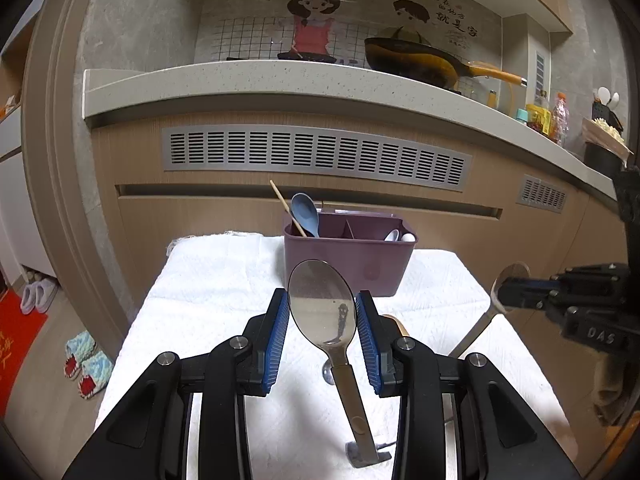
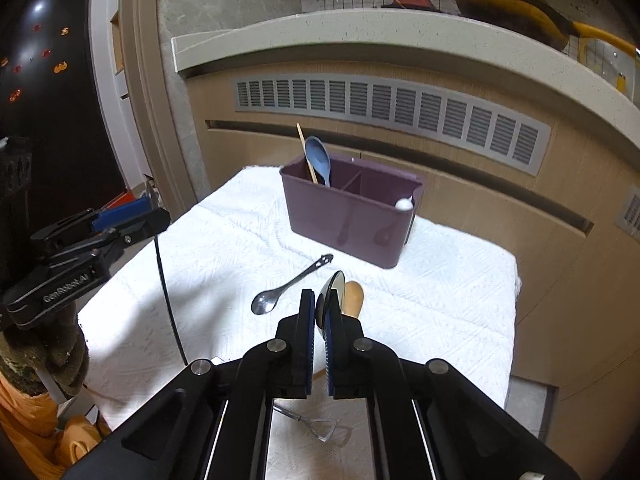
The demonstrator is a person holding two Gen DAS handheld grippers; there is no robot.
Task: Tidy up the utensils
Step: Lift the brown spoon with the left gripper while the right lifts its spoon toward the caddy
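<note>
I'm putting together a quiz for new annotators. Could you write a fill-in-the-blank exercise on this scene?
1. The blue spoon stands in the ___ organizer.
2. The left gripper grips a metal spoon by its ___.
3. A small dark spoon lies on the ___ cloth.

Missing words: purple; bowl; white
</note>
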